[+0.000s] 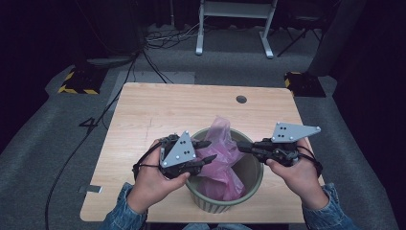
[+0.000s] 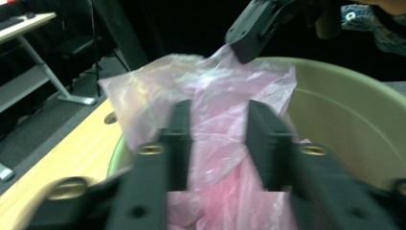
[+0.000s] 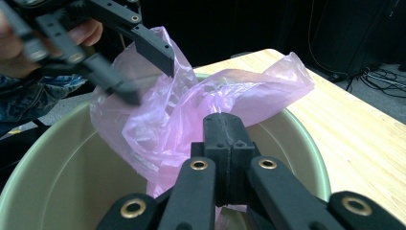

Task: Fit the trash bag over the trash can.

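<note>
While the pink bag [image 1: 221,158] sits crumpled inside the green bin [image 1: 253,168] on the table [image 1: 158,110], the right gripper [image 3: 224,128] has its jaws pressed together, clamped on the bag's film. The left gripper [image 2: 218,139] stands apart around the bag.

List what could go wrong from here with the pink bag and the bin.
1. The right gripper is shut at the bag's edge, but whether film is pinched cannot be told; the pink bag may slip free.
2. The left gripper has its jaws apart with film between them, not pressing it, so a pull may miss the bag.
3. The bag sits bunched inside the green bin; pulling both ways could tear the thin film or tip the bin.
</note>
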`<state>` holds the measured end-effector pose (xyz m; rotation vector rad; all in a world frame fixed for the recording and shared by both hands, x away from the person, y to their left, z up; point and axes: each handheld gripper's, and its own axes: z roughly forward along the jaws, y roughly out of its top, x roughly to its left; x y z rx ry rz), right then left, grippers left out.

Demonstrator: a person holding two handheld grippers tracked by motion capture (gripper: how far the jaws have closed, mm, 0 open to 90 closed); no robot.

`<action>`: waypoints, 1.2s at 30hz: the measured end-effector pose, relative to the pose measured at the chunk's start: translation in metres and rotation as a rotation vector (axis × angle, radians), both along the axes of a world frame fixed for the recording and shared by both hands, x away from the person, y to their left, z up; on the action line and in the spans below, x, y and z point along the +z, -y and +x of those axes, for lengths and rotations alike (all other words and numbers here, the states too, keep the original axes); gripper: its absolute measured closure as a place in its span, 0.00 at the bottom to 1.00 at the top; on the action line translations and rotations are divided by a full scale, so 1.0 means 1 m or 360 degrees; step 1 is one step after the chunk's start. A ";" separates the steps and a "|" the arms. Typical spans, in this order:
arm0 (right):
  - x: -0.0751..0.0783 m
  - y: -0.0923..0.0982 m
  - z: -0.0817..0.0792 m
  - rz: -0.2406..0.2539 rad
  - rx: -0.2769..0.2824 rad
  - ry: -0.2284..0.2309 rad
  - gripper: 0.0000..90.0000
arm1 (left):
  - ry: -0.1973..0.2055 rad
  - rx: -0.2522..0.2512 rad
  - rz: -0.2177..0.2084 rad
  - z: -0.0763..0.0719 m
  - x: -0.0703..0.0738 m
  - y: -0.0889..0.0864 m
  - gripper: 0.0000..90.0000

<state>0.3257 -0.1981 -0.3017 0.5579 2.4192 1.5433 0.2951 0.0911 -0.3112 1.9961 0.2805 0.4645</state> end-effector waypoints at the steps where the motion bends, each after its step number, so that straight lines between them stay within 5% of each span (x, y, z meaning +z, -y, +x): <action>1: 0.000 0.000 0.000 -0.0001 0.0000 -0.0001 1.00 | 0.0014 -0.0037 0.0009 -0.003 0.000 0.004 0.59; 6: 0.001 -0.002 0.002 0.0003 -0.0012 -0.0009 1.00 | 0.0057 -0.0149 0.0050 -0.008 0.000 0.023 0.45; 10: 0.002 -0.006 0.001 0.0015 -0.0006 -0.0023 1.00 | 0.0063 -0.0111 0.0091 -0.003 -0.004 0.033 0.43; 13: 0.004 -0.009 -0.001 0.0029 0.0006 -0.0033 1.00 | 0.0113 -0.0072 0.0154 0.002 -0.008 0.037 0.50; 14: 0.005 -0.009 -0.001 0.0036 0.0012 -0.0044 1.00 | 0.0119 -0.0072 0.0181 0.003 -0.008 0.036 0.64; 15: 0.005 -0.009 -0.001 0.0037 0.0011 -0.0047 1.00 | 0.0111 -0.0066 0.0181 0.004 -0.007 0.033 0.81; 18: 0.004 -0.004 0.000 0.0027 -0.0005 -0.0052 1.00 | 0.0090 0.0002 0.0124 0.005 -0.003 0.020 0.99; 24: -0.002 0.019 -0.001 0.0024 -0.0082 -0.0078 1.00 | 0.0077 0.0158 0.0052 0.005 0.003 -0.012 1.00; 31: -0.010 0.049 -0.006 0.0022 -0.0174 -0.0114 1.00 | 0.0010 0.0317 0.0008 0.004 -0.008 -0.052 1.00; 36: -0.017 0.067 -0.008 0.0041 -0.0233 -0.0146 1.00 | -0.0023 0.0364 -0.0041 0.001 -0.012 -0.070 1.00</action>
